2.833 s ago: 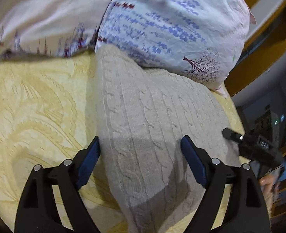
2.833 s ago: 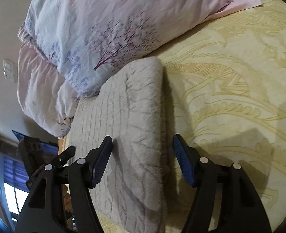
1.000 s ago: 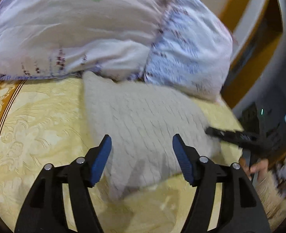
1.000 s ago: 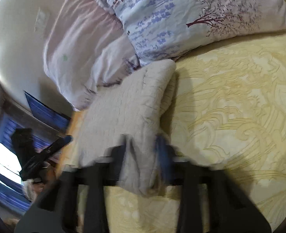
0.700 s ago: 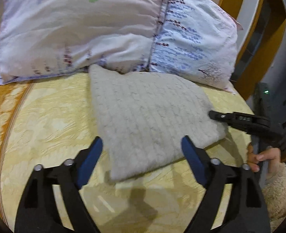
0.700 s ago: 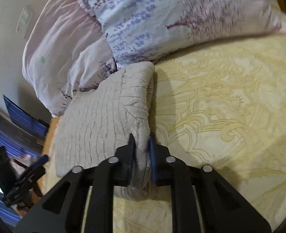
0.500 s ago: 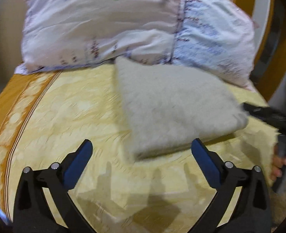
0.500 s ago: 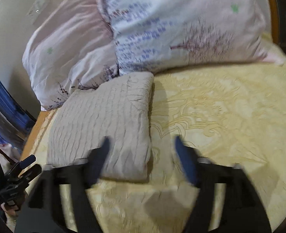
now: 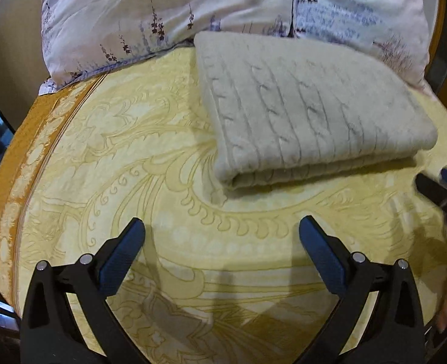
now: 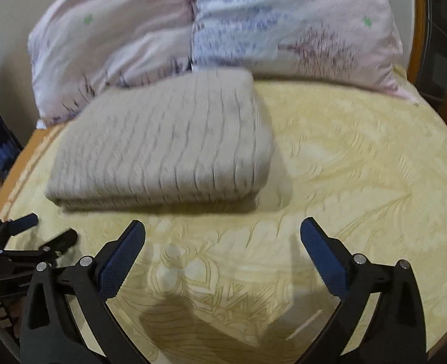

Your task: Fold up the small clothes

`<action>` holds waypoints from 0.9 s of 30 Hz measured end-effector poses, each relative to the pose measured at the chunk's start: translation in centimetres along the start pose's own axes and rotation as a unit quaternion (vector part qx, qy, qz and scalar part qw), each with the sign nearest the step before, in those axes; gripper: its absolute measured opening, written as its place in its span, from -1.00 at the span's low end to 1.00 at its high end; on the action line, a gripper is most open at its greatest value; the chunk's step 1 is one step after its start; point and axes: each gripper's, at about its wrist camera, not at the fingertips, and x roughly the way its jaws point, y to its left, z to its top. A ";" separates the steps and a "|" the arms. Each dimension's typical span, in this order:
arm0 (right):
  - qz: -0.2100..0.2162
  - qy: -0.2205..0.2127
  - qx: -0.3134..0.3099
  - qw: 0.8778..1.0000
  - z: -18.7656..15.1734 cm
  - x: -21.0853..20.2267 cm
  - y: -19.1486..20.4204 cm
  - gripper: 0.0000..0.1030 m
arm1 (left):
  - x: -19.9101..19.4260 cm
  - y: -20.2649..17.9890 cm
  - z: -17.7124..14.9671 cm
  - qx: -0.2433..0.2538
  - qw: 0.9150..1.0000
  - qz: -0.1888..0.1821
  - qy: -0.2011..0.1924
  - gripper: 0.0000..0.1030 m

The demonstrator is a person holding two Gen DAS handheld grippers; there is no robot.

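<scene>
A beige cable-knit sweater (image 9: 308, 109) lies folded into a thick rectangle on the yellow bedspread (image 9: 132, 157), its far edge against the pillows. It also shows in the right wrist view (image 10: 168, 145). My left gripper (image 9: 222, 248) is open and empty, hovering over the bedspread a short way in front of the sweater. My right gripper (image 10: 222, 248) is open and empty too, in front of the sweater's near edge. The right gripper's tip shows at the right edge of the left wrist view (image 9: 445, 185); the left gripper shows at the lower left of the right wrist view (image 10: 29, 242).
Two floral pillows (image 9: 168, 12) (image 10: 284, 24) lie behind the sweater at the head of the bed. An orange border (image 9: 14, 163) runs along the bed's left edge. A wooden headboard post (image 10: 417, 24) stands at the far right.
The right gripper was shut on the sweater's near edge, then let go and opened. Both grippers have pulled back from the sweater, which now lies alone and folded.
</scene>
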 end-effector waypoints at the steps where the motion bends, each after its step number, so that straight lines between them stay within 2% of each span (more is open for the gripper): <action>1: -0.002 0.006 0.001 1.000 -0.1 0.3 0.1 0.97 | 0.1 0.1 0.0 -0.004 1.000 -0.004 0.002 0.97; 6: -0.009 0.018 -0.005 1.000 -0.5 0.9 0.5 0.97 | 0.1 0.4 -0.2 -0.012 1.000 -0.011 -0.006 0.97; 12: -0.049 0.019 -0.042 0.998 -1.2 1.1 2.1 0.97 | 0.3 0.5 -0.2 -0.015 1.000 -0.010 -0.022 0.97; 27: -0.050 0.012 -0.037 0.998 -1.4 1.1 2.0 0.97 | 0.3 0.5 -0.4 -0.013 0.999 -0.011 -0.031 0.97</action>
